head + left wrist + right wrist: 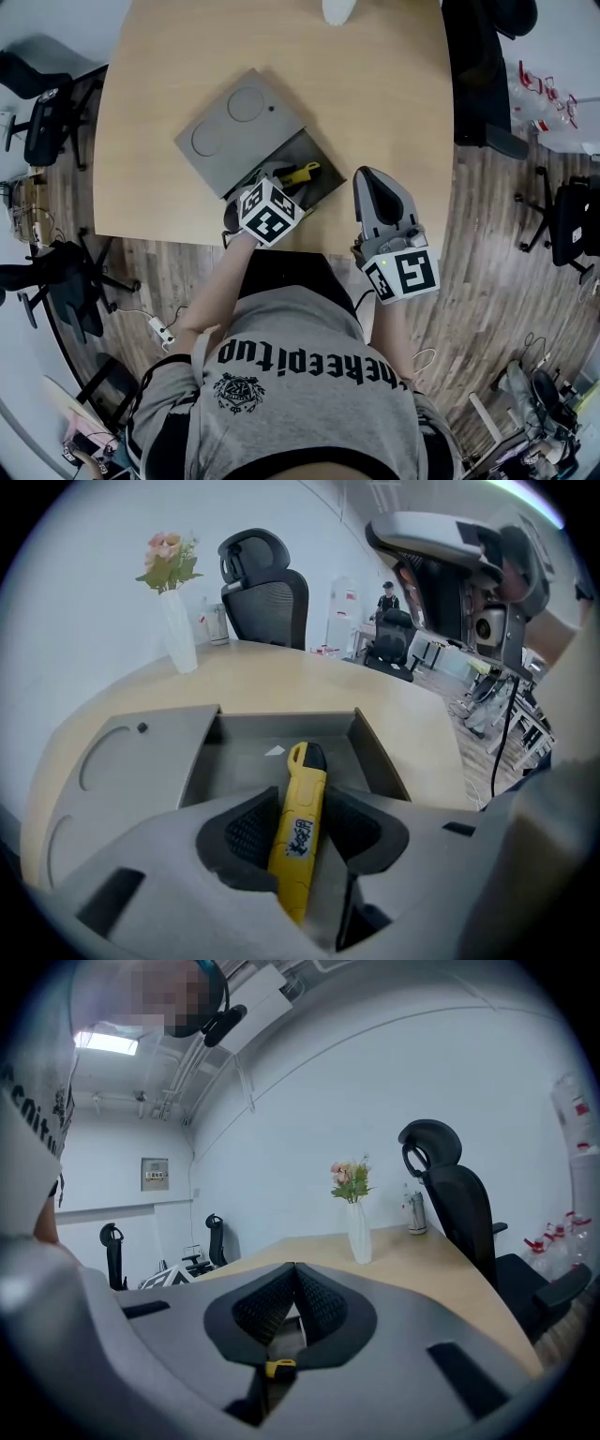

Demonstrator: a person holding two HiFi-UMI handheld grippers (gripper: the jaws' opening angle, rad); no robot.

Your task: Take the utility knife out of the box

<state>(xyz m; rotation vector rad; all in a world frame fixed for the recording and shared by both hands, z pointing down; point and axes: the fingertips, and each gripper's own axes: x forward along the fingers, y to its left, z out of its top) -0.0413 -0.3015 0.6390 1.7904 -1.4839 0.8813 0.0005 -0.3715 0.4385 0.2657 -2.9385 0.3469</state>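
Head view: grey box [323, 157] open near front edge of wooden table [375, 94], lid [239, 127] flipped flat to the left. Yellow utility knife [302, 172] lying inside box. Left gripper [262, 187] tilted down into box, over knife's near end. Right gripper [369, 176] just right of box, above table edge, apart from it.

Left gripper view: jaws spread wide, knife [300, 827] running lengthwise between the pads [251, 832]. Narrow dark gap on right side, left pad close against handle; no clear squeeze, so counted as open around knife. Knife tip resting on box floor, box walls [380, 757] either side, lid [131, 761] at left. White vase with flowers [176, 630] and black office chair [267, 588] at far side of table.

Right gripper view: jaws closed, pad tips meeting [294, 1274], nothing between them. Pointing roughly level across table toward same vase [358, 1230] and chair [459, 1194].
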